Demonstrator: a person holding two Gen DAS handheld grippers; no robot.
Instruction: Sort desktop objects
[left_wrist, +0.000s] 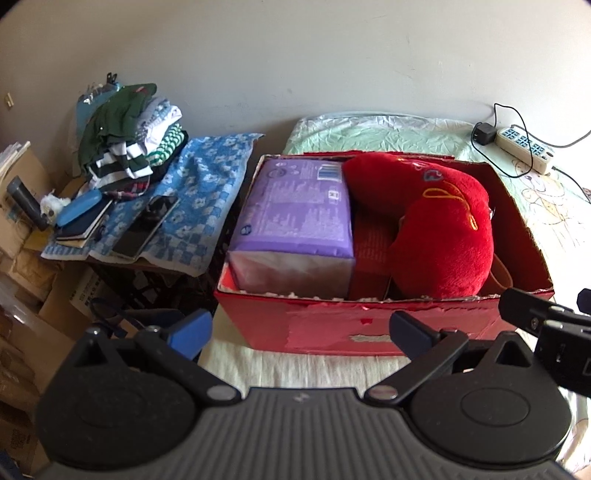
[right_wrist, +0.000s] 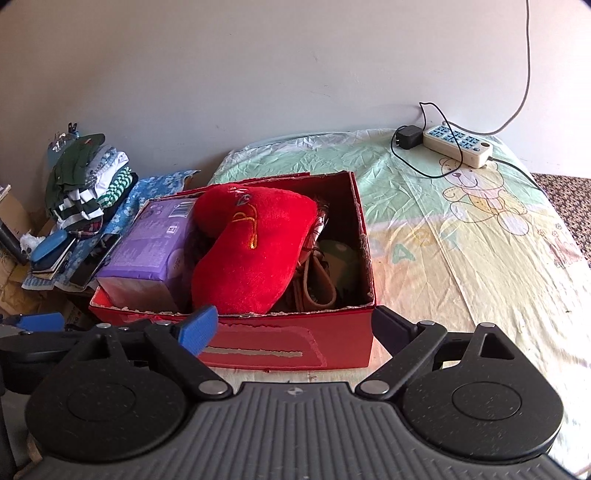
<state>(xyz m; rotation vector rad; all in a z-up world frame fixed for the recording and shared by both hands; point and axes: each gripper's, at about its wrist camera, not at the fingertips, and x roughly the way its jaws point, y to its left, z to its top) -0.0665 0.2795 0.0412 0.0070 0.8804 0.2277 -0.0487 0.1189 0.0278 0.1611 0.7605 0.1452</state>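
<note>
While both grippers hang side by side just in front of it, the red cardboard box (left_wrist: 369, 328) sits on the bed (right_wrist: 480, 258), packed and open at the top. The left gripper (left_wrist: 301, 330) has its fingers spread wide with nothing between them, blue pad on one, dark pad on the other. Same story for the right gripper (right_wrist: 295, 328): fingers apart, holding nothing, the box's torn front wall right ahead of it.

Inside the box, on the left, a purple plastic-wrapped pack (left_wrist: 295, 225) lies flat against the wall. Next to it, a red plush neck pillow (left_wrist: 439, 229) with yellow embroidery rises above the rim. From the right wrist view, tan straps and something green (right_wrist: 332, 254) are tucked down in the right corner, too shadowed to identify.

Off to the left, a blue floral towel (left_wrist: 207, 184) covers a low stand, carrying a stack of folded clothes (left_wrist: 129, 140), a blue glasses case (left_wrist: 79, 208) on top of notebooks, and a dark phone (left_wrist: 147, 227). At the far end of the bed, a white power strip (right_wrist: 458, 146) lies with a black adapter (right_wrist: 406, 137) beside it.
</note>
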